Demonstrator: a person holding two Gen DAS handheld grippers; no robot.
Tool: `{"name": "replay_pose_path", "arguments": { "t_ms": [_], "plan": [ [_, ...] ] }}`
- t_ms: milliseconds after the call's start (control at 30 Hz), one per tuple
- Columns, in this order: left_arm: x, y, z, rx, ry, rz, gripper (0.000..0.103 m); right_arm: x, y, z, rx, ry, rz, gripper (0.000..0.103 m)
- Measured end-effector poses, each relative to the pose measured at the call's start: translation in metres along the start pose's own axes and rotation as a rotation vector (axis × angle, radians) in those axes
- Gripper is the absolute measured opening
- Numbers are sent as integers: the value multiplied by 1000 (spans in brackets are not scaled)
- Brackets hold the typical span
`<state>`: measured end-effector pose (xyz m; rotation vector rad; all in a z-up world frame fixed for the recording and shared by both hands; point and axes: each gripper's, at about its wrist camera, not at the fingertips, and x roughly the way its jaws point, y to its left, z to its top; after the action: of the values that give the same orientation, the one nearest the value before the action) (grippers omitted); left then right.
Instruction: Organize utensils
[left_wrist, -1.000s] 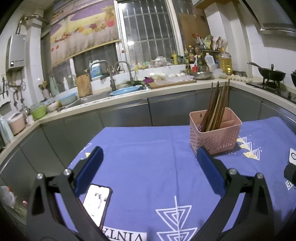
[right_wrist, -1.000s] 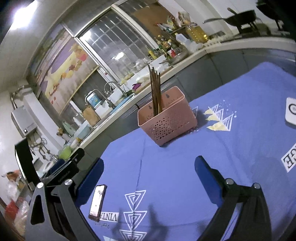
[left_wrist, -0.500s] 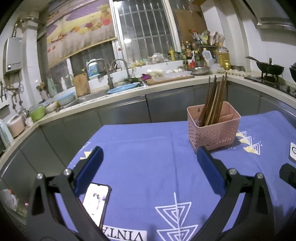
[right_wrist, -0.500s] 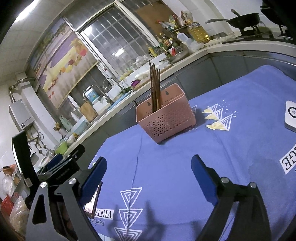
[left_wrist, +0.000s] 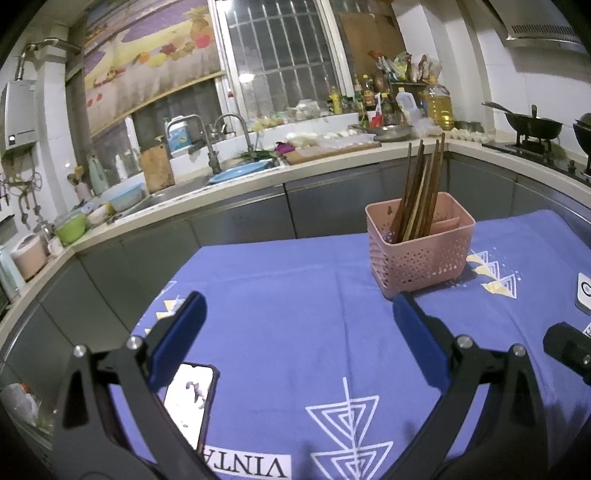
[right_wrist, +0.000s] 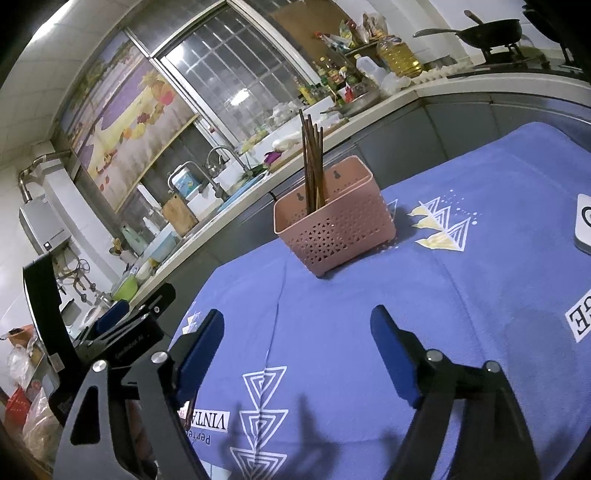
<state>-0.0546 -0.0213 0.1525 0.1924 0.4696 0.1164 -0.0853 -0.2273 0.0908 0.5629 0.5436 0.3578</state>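
Observation:
A pink perforated basket (left_wrist: 424, 254) stands on the blue tablecloth (left_wrist: 295, 302), holding several brown chopsticks (left_wrist: 421, 192) upright in its left part. It also shows in the right wrist view (right_wrist: 336, 229), with the chopsticks (right_wrist: 312, 162). My left gripper (left_wrist: 295, 317) is open and empty, low over the cloth, short of the basket. My right gripper (right_wrist: 295, 328) is open and empty, also short of the basket. The left gripper's body shows in the right wrist view (right_wrist: 122, 332) at the left.
A phone (left_wrist: 188, 398) lies on the cloth under the left gripper's left finger. A white device (right_wrist: 583, 225) lies at the cloth's right edge. A kitchen counter with sink (left_wrist: 236, 173), bottles and a wok (left_wrist: 532, 125) runs behind the table.
Both grippers have drawn back and lowered slightly; the basket sits a little farther off in both views. The right gripper's jaws look somewhat narrower. Both stay empty.

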Motion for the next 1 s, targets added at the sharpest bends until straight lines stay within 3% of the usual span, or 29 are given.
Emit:
{"name": "replay_pose_path", "arguments": {
  "t_ms": [1000],
  "plan": [
    [1, -2, -4, 26, 28, 0, 97, -3, 5, 0, -25, -19, 8, 76]
  ]
}}
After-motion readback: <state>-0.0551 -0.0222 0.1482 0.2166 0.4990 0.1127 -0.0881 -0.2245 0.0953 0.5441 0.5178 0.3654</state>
